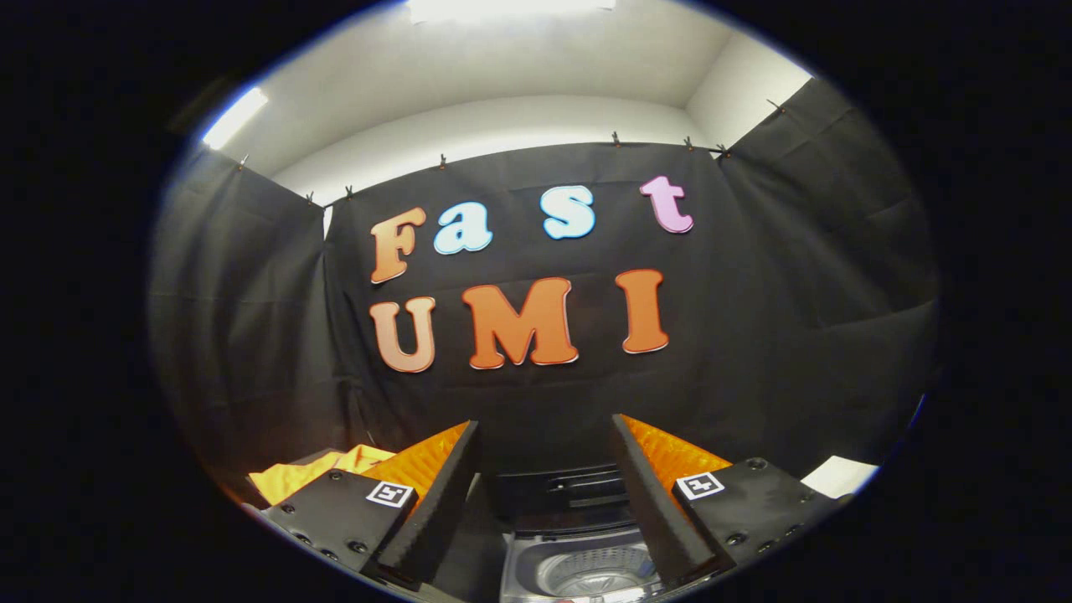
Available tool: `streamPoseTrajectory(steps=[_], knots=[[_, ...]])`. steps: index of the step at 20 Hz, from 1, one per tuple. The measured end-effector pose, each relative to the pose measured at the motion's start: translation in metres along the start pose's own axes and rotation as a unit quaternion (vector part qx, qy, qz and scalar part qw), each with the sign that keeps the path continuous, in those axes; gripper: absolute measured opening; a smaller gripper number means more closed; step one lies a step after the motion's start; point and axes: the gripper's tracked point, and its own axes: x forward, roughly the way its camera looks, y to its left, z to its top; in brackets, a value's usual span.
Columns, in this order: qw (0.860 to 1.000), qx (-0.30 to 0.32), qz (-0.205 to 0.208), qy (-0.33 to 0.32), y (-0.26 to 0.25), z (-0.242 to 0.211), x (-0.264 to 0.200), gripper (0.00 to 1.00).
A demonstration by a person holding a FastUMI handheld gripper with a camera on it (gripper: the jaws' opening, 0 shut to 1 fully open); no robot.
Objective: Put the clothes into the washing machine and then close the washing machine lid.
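Observation:
My gripper (544,431) is held up high and level, open, with nothing between its fingers. Below and between the fingers sits the washing machine (578,557), its top open so that the grey drum (590,574) shows. The dark lid (561,490) stands raised behind the opening. A yellow-orange garment (314,471) lies to the left, just beyond the left finger and partly hidden by it.
Black cloth walls close the booth ahead and on both sides. A white flat thing (840,475) lies to the right of the right finger. Ceiling lights shine above.

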Motion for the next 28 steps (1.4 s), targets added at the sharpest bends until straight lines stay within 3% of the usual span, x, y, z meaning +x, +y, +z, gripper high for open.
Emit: streamPoseTrajectory(steps=[9, 14, 18, 21, 24, 28], knots=[[0.993, 0.034, 0.101, 0.045, 0.194, -0.044, 0.058, 0.98], [0.985, 0.0, 0.136, 0.104, 0.284, -0.098, 0.084, 0.98], [0.978, -0.02, 0.134, 0.159, 0.317, -0.15, 0.101, 0.98], [0.966, -0.033, 0.115, 0.227, 0.322, -0.199, 0.113, 0.98], [0.96, -0.029, 0.112, 0.256, 0.329, -0.224, 0.118, 0.98], [0.945, -0.069, 0.091, 0.307, 0.326, -0.267, 0.118, 0.98]])
